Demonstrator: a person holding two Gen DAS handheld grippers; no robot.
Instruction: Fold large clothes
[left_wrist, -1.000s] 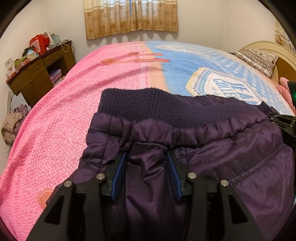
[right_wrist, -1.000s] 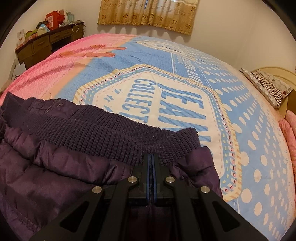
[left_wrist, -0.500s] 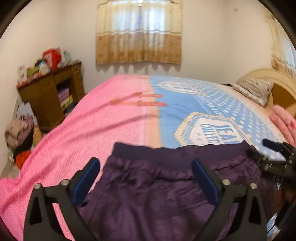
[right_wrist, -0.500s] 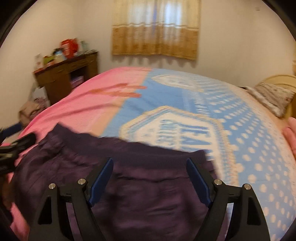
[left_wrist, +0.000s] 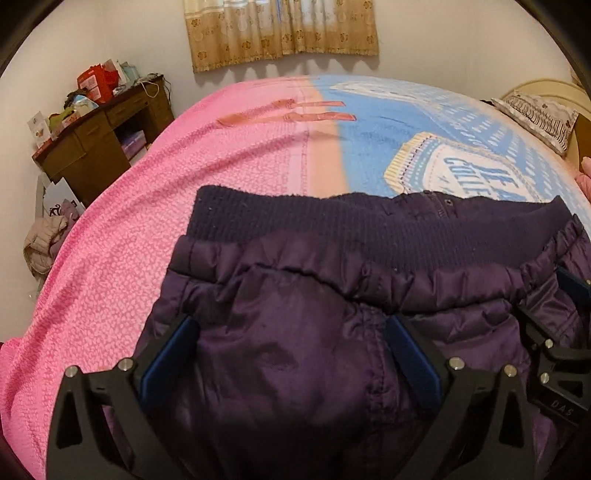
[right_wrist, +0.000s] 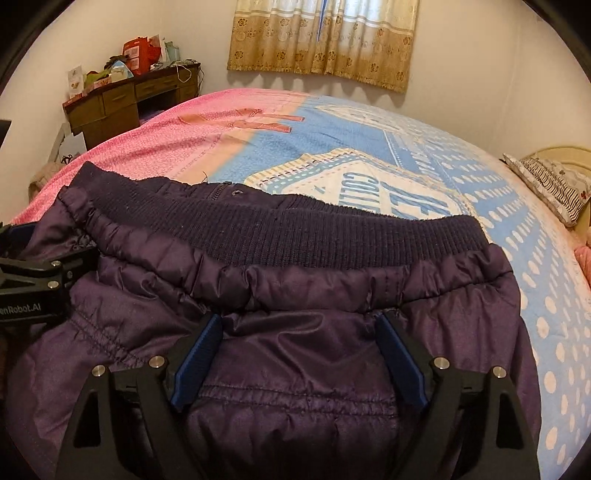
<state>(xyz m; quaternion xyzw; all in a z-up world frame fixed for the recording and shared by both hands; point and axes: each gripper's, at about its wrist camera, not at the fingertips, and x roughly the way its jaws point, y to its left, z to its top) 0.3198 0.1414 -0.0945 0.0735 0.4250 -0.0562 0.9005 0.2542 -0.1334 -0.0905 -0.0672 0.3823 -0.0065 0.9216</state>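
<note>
The left gripper (left_wrist: 291, 354) is held low over the near part of a dark purple padded jacket (left_wrist: 332, 314), pointing forward along the bed (left_wrist: 129, 229) toward the curtained window (left_wrist: 284, 33); its fingers (left_wrist: 170, 354) are spread wide with nothing pinched between them, and the shiny quilted cloth lies flat in the gap and under both blue pads; the right gripper (right_wrist: 299, 358) is held likewise, low and pointing forward, its fingers (right_wrist: 199, 354) also spread apart, with a smooth panel of the jacket lying between them and a stitched seam running across just behind the tips; the two grippers sit side by side over the same garment, each showing at the edge of the other's view, the left one (right_wrist: 33, 280) at the left margin of the right camera and the right one (left_wrist: 554, 354) at the right margin of the left camera; the jacket lies on the near side of the bed, straddling the line where the cover turns from pink to blue, its ribbed knit hem band (right_wrist: 288, 232) farthest from the fingers and a gathered ridge of cloth just beyond the tips; a wooden desk (left_wrist: 96, 140) piled with clutter stands by the wall to the left, and a striped pillow (right_wrist: 554, 184) lies at the far right.
</note>
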